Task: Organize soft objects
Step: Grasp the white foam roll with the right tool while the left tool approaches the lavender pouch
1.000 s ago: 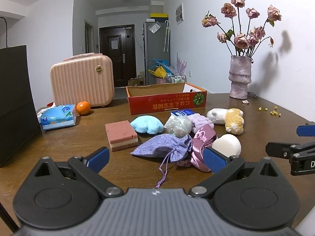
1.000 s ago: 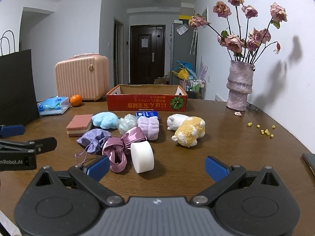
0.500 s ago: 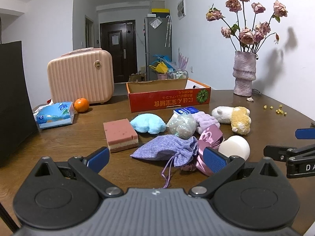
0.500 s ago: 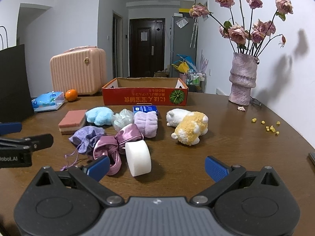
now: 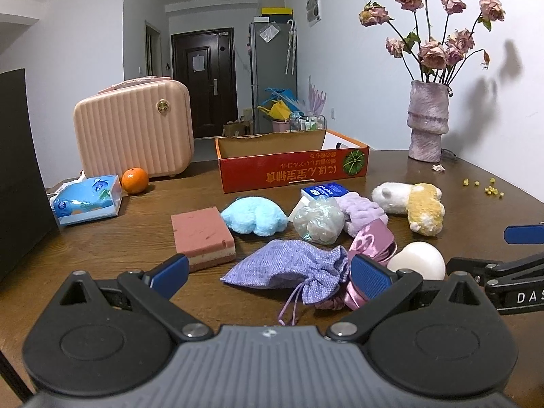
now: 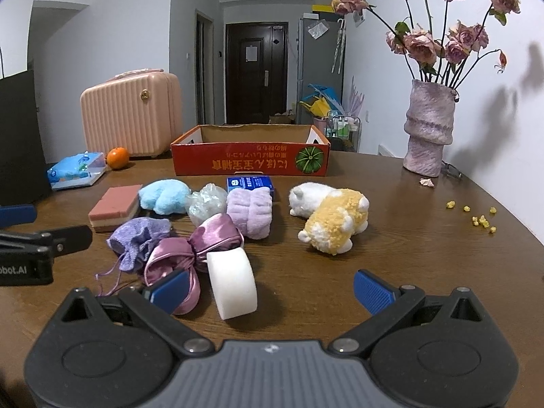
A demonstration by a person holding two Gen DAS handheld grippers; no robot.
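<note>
Soft objects lie on the wooden table: a purple drawstring pouch (image 5: 289, 268) (image 6: 137, 238), a pink satin bow (image 6: 190, 250), a white sponge roll (image 6: 233, 280), a pink sponge block (image 5: 202, 236), a blue plush (image 5: 253, 216), a clear plastic bundle (image 5: 318, 219), a lilac towel (image 6: 250, 209) and a white-and-yellow plush (image 6: 331, 216). An open red cardboard box (image 5: 292, 166) (image 6: 250, 158) stands behind them. My left gripper (image 5: 268, 272) is open, its fingers either side of the pouch. My right gripper (image 6: 270, 289) is open just behind the sponge roll.
A pink case (image 5: 134, 127), an orange (image 5: 135, 180), a tissue pack (image 5: 86, 200) and a black bag (image 5: 17, 170) stand at the left. A vase of dried roses (image 6: 428, 129) stands at the right, with yellow crumbs (image 6: 481, 217) near it.
Both grippers have moved forward and lower toward the pile of soft objects. Nothing on the table has moved.
</note>
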